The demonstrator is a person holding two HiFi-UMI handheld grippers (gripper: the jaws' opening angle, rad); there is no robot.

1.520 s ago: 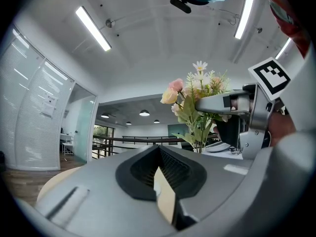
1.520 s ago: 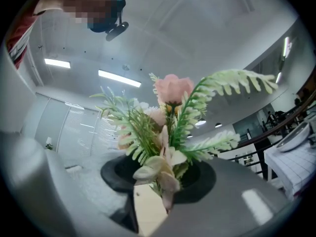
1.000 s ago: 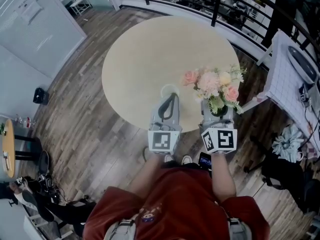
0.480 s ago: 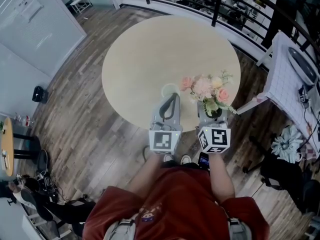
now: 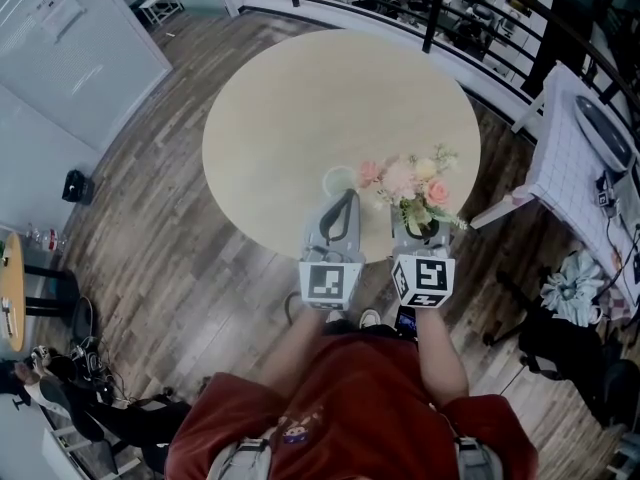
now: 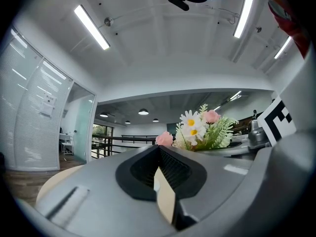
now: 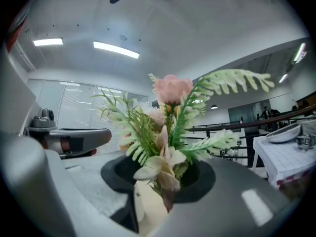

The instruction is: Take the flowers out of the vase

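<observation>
Flowers (image 5: 408, 180) in the head view were already clear of the vase (image 5: 340, 179), held just right of it over the surface's (image 5: 290, 98) near edge. Left gripper view: my left hand-held gripper (image 6: 158, 151) had its jaws together on nothing. Right gripper view: my right hand-held gripper (image 7: 159, 184) was clamped on the stems. Lift-out looked done to me, so next I'd lay the flowers down gently, then let go.
</observation>
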